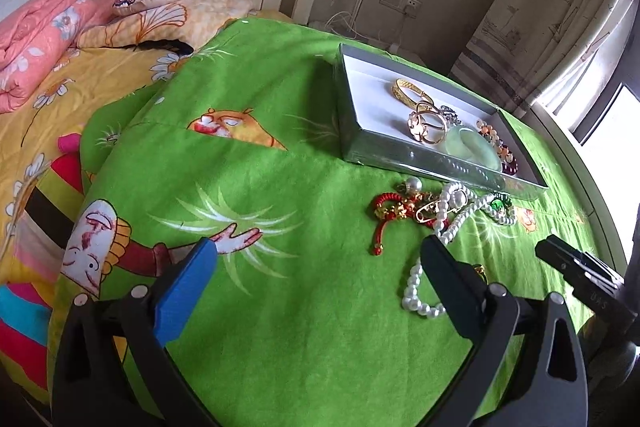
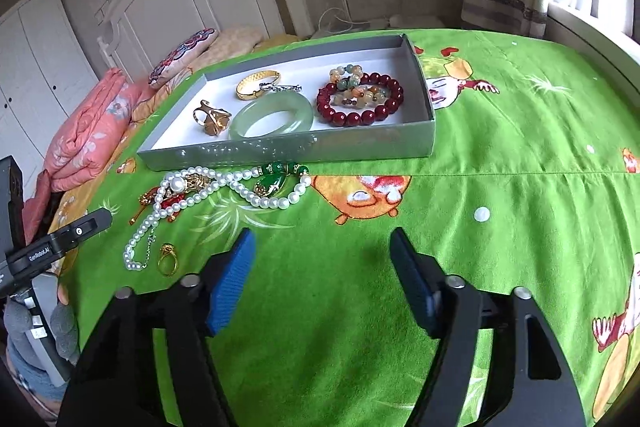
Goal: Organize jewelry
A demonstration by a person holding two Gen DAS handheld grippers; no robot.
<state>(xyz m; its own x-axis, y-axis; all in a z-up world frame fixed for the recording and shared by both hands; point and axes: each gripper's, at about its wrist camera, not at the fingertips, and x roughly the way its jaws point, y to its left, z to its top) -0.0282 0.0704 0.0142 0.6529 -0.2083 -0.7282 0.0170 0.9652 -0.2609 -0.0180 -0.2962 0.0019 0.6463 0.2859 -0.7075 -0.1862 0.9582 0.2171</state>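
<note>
- Both tools hover over the green bedspread (image 2: 500, 155), fingers apart, nothing between them: the right tool (image 2: 322, 277) part open, the left tool (image 1: 320, 269) wide.
- Just in front of the grey box (image 2: 360, 143) lies a pearl necklace (image 2: 224, 193) tangled with a green pendant (image 2: 272, 183) and red cord charm (image 1: 384, 211).
- Inside the box: jade bangle (image 2: 272, 117), red bead bracelet (image 2: 360, 103), gold bangle (image 2: 256, 85).
</note>
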